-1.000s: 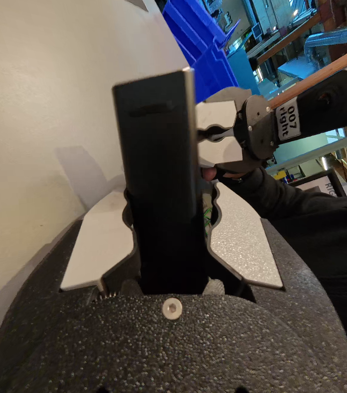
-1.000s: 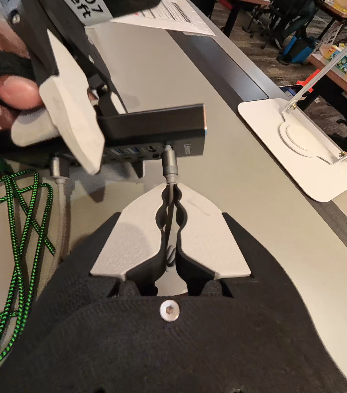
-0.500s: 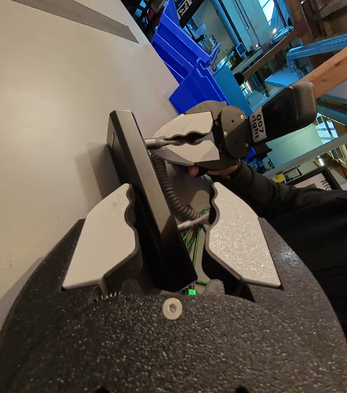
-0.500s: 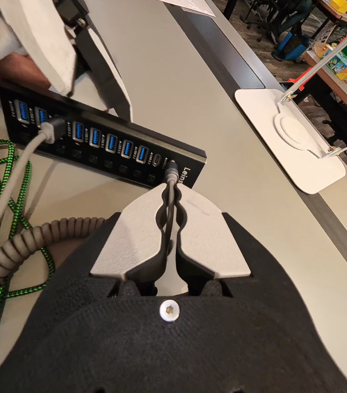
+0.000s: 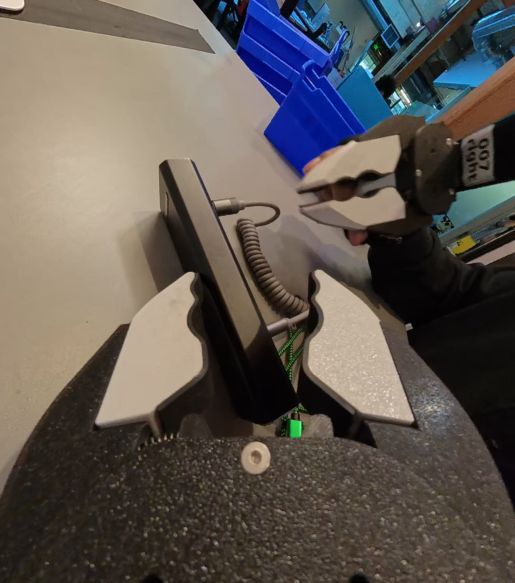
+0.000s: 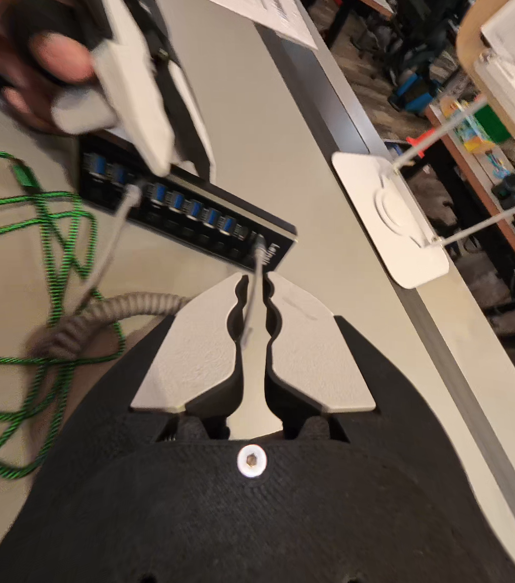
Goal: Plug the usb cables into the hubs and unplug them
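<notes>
Straddling black hub [image 5: 218, 268] with spread left gripper [image 5: 254, 280]; right gripper [image 6: 254, 279] parted around grey cable [image 6: 251, 303], plugged in.

- Pale grey table [image 5: 70, 164], broad and matte; a darker grey strip [image 6: 335, 104] runs along its length.
- White flat base plate [image 6: 391, 220] sits on the table across the strip, with a raised round disc at its middle; thin metal rods [image 6: 483, 220] rise from it toward the right.
- Printed paper sheet [image 6: 268, 19] lies at the table's far end.
- Blue plastic bins [image 5: 300, 104], stacked, just past the table edge.
- Wooden beam [image 5: 495, 94] slants overhead; silver duct [image 5: 502, 19] above it.
- Side bench [image 6: 483, 157] with small colourful boxes, blurred.
- Dark floor under the chairs, cluttered.
</notes>
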Demonstrator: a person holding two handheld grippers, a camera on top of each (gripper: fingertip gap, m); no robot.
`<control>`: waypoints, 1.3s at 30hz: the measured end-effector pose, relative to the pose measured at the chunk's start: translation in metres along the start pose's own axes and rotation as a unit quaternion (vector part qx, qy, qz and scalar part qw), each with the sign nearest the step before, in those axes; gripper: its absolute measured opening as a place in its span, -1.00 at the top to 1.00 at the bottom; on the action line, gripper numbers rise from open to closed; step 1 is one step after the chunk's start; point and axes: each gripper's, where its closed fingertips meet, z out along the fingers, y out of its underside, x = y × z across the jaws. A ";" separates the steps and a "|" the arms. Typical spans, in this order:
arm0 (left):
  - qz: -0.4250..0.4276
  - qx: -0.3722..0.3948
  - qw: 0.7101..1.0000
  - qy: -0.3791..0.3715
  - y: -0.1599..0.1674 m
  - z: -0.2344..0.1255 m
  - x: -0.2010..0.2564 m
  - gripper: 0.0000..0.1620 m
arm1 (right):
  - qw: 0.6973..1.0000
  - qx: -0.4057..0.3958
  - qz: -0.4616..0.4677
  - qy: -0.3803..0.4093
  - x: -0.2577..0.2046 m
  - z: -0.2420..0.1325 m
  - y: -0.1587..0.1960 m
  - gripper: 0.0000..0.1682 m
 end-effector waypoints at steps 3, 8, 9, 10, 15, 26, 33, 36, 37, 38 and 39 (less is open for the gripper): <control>0.003 0.002 1.000 -0.004 0.000 0.000 -0.001 0.22 | 0.995 0.032 -0.034 -0.087 -0.037 -0.015 -0.024 0.91; 0.003 0.007 1.000 -0.007 -0.002 0.000 -0.001 0.23 | 0.976 0.026 -0.059 -0.208 -0.110 -0.017 -0.042 0.82; 0.003 0.008 1.000 -0.007 -0.002 0.000 -0.001 0.23 | 0.975 0.007 -0.064 -0.213 -0.121 -0.012 -0.040 0.76; 0.004 0.007 1.000 -0.006 -0.002 0.000 -0.001 0.23 | 0.975 -0.012 -0.066 -0.211 -0.129 -0.007 -0.038 0.73; 0.004 0.006 1.000 -0.005 -0.001 0.000 0.000 0.23 | 0.982 -0.087 -0.070 -0.154 -0.139 0.022 -0.018 0.72; 0.009 0.010 1.000 -0.005 0.001 -0.003 0.002 0.26 | 0.975 -0.119 -0.028 -0.184 -0.136 0.020 0.000 0.98; 0.015 0.021 1.000 -0.006 0.001 -0.008 0.005 0.27 | 0.957 -0.096 0.044 -0.269 -0.147 -0.009 -0.008 0.98; 0.021 0.025 0.999 -0.008 -0.002 -0.010 0.005 0.26 | 0.954 -0.084 0.066 -0.281 -0.150 -0.016 -0.009 0.98; 0.024 0.027 0.999 -0.009 -0.003 -0.012 0.006 0.26 | 0.953 -0.080 0.074 -0.284 -0.150 -0.018 -0.010 0.98; 0.028 0.031 0.999 -0.010 -0.005 -0.014 0.006 0.27 | 0.952 -0.076 0.081 -0.286 -0.150 -0.021 -0.011 0.98; 0.035 0.035 0.999 -0.011 -0.007 -0.018 0.007 0.27 | 0.951 -0.070 0.090 -0.288 -0.149 -0.023 -0.011 0.98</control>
